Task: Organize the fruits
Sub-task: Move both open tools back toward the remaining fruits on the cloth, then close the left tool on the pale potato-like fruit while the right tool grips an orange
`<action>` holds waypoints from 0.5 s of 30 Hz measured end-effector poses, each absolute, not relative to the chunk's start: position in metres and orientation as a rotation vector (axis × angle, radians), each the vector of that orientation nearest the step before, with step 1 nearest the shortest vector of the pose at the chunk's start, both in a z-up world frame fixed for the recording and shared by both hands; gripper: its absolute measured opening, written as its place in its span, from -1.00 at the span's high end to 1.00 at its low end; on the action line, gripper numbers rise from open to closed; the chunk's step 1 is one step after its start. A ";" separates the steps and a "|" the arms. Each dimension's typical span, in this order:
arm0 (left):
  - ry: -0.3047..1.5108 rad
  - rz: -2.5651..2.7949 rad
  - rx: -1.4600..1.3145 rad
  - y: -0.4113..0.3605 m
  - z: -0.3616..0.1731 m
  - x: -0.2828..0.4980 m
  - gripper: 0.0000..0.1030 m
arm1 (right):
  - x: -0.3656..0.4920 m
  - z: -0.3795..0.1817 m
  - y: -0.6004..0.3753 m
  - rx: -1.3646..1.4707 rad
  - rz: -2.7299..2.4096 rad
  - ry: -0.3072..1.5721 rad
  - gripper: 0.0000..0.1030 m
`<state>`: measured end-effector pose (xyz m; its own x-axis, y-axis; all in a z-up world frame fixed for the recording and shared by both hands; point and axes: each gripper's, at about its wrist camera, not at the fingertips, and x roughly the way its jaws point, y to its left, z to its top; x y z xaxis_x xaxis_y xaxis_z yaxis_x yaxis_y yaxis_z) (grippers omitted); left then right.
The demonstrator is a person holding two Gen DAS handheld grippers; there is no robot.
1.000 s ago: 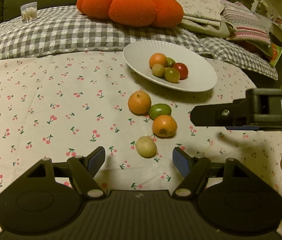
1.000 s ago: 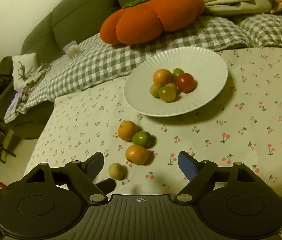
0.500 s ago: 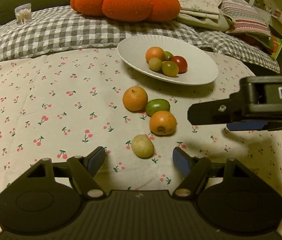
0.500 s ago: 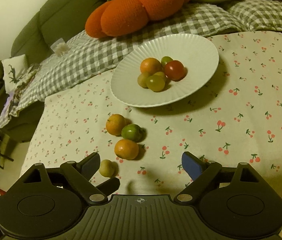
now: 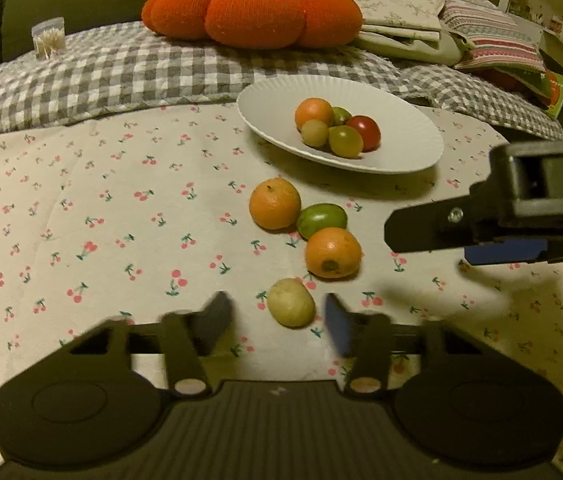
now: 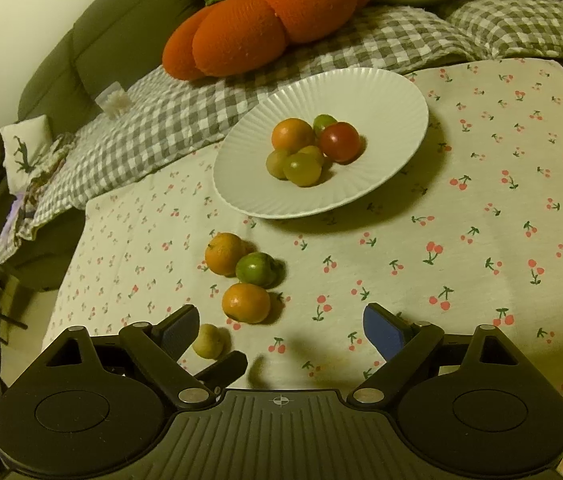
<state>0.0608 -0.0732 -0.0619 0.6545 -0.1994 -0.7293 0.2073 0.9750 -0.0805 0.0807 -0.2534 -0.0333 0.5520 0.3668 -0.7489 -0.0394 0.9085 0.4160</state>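
The left gripper (image 5: 277, 316) is narrowing around the pale yellow fruit (image 5: 290, 302), the loose piece nearest it on the desk (image 5: 81, 208). Its jaws have just been closing and are blurred in the left wrist view; a gap is still showing on either side of the fruit, so the pads are not yet pressing and nothing is being held. The fruit is sitting on the cherry-print cloth, just ahead of the fingertip line rather than squarely between them.

The right gripper (image 6: 281, 332) is hanging over bare cloth with its jaws wide apart and empty, probably waiting its turn so the two tools are not crowding one target.

The white plate (image 5: 409, 136) is serving as the collection point: an orange, a red fruit and several green-yellow ones are already clustered in its middle. Three more are lying loose between plate and left gripper, in a touching row: an orange fruit (image 5: 274, 203), a green fruit (image 5: 321, 220) and a second orange fruit (image 5: 333, 253).

Judgement: the nearest piece is being taken first, which is keeping the approach clear of the row. Because the fruit is round and off-centre, closing jaws may push it forward.
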 end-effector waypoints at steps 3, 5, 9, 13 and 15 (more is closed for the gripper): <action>0.842 -0.237 -0.019 -0.071 -0.061 0.063 0.55 | 0.081 -0.034 -0.252 0.368 0.246 0.962 -0.76; 0.845 -0.214 -0.022 -0.069 -0.061 0.063 0.55 | 0.082 -0.036 -0.251 0.363 0.244 0.962 -0.76; 0.867 -0.161 -0.062 -0.061 -0.058 0.062 0.55 | 0.084 -0.041 -0.247 0.356 0.244 0.960 -0.76; 0.901 -0.114 -0.136 -0.045 -0.058 0.062 0.55 | 0.087 -0.047 -0.240 0.363 0.256 0.962 -0.76; 0.912 -0.088 -0.146 -0.040 -0.057 0.062 0.55 | 0.090 -0.051 -0.235 0.361 0.263 0.963 -0.76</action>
<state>0.0619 -0.0397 -0.0566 0.6099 -0.1376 -0.7805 0.0140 0.9865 -0.1630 0.0899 -0.2349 -0.0509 0.5467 0.3743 -0.7490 -0.0579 0.9093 0.4121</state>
